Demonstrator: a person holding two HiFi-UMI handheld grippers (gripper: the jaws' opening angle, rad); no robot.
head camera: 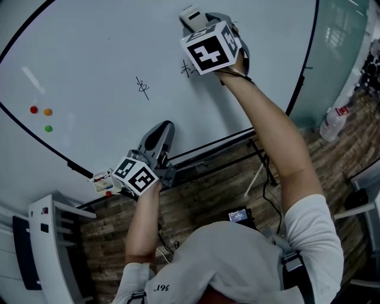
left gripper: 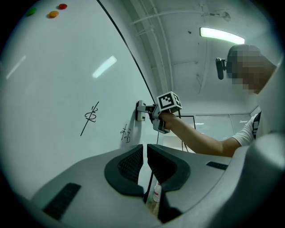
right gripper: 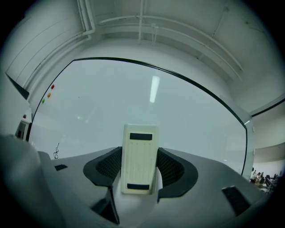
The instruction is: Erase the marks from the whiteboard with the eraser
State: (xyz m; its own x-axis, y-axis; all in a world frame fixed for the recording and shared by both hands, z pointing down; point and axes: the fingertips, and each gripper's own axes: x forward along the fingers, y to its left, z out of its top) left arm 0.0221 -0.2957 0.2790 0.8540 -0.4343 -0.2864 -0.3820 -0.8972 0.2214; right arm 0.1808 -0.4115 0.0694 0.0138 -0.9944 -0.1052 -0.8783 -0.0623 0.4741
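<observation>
The right tool (right gripper: 139, 168) is pinching the eraser (right gripper: 139, 158) by its two long sides. The eraser's long axis runs straight out along the jaws, and its far end sticks out past them. In the left gripper view the eraser (left gripper: 140, 110) looks to be lying flat against the whiteboard (head camera: 89, 47), though whether it actually touches is hard to tell.

There are two marks. The right mark (head camera: 189, 69) sits just below the eraser (head camera: 193, 16) and slightly to its left, on the near side of the right tool (head camera: 205, 24). The left mark (head camera: 142, 88), a squiggle with a slanting stroke through it, is well apart to the left and a little lower. My judgement is that the coming stroke has to go down and slightly left to reach the right mark, then on to the left for the other one. The right hand is clearly the nearer to both marks.

The left tool (left gripper: 144, 156) has its jaws pressed almost together, with only a slit between them and nothing in it. It hangs low by the whiteboard's near edge, below the left mark.

Three magnets (head camera: 43, 116), red, orange and green, sit far to the left on the whiteboard, clear of both marks.
</observation>
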